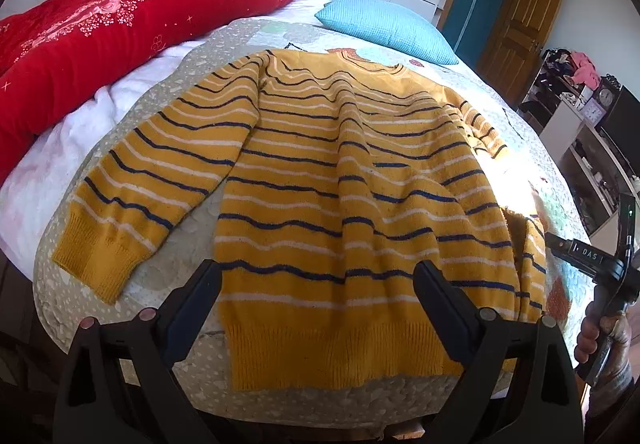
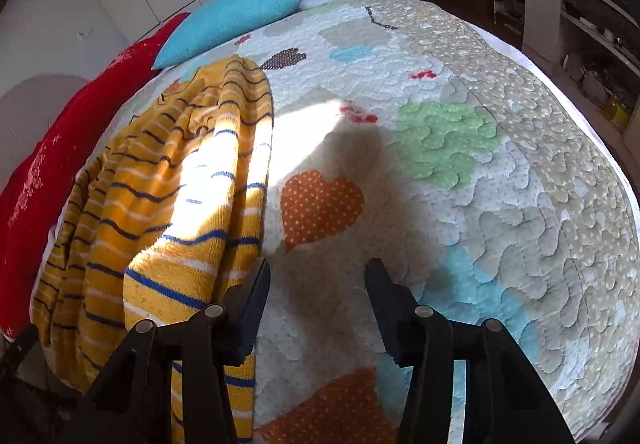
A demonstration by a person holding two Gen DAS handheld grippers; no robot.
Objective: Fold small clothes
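Note:
A yellow sweater [image 1: 340, 180] with navy and white stripes lies flat on the quilted bed, hem toward me. Its left sleeve [image 1: 152, 180] is spread out; its right sleeve [image 1: 524, 244] is bunched along the body's edge. My left gripper [image 1: 316, 276] is open and empty, just above the hem. My right gripper [image 2: 318, 272] is open and empty over the bare quilt [image 2: 460, 204], just right of the sweater's right side [image 2: 180, 204]. It also shows in the left wrist view [image 1: 580, 252], held by a hand beside the right sleeve.
A red blanket [image 1: 100, 32] lies along the bed's left side and a blue pillow [image 1: 388, 28] at the head. Shelves with clutter [image 1: 588, 124] and a wooden door [image 1: 520, 32] stand to the right of the bed.

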